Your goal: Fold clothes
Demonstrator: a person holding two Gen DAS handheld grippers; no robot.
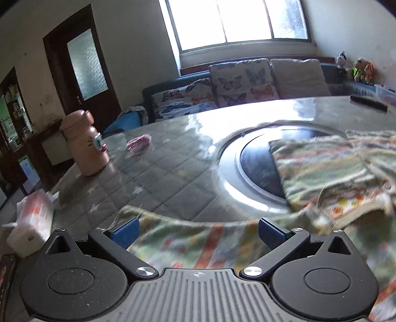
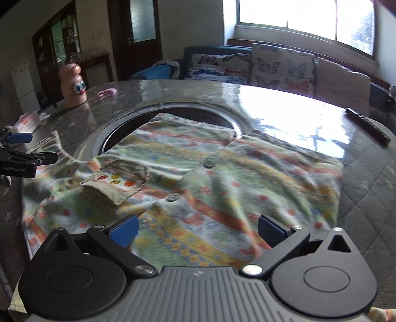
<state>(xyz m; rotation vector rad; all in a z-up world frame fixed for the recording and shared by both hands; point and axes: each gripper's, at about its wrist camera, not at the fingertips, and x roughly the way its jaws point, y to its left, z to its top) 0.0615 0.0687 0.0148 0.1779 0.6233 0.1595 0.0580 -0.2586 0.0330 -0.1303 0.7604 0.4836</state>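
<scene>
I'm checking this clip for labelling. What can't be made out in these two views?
- Garment: print blurred in both views; near hem hidden by the right gripper body.
- Sleeve: its end is hidden by the left gripper body.
- Pink object beside the bottle: too small and blurred to identify.

The left wrist camera sits low over the near edge of the table point(image 1: 158, 173), looking across it toward the sofa point(image 1: 222, 89) and window point(image 1: 237, 19), close above the shirt point(image 1: 188, 245). The right wrist camera looks the same way from farther right, over the shirt's middle. Both views share the shirt, pink bottle point(image 2: 73, 86), round inset point(image 2: 123, 128) and sofa.
</scene>
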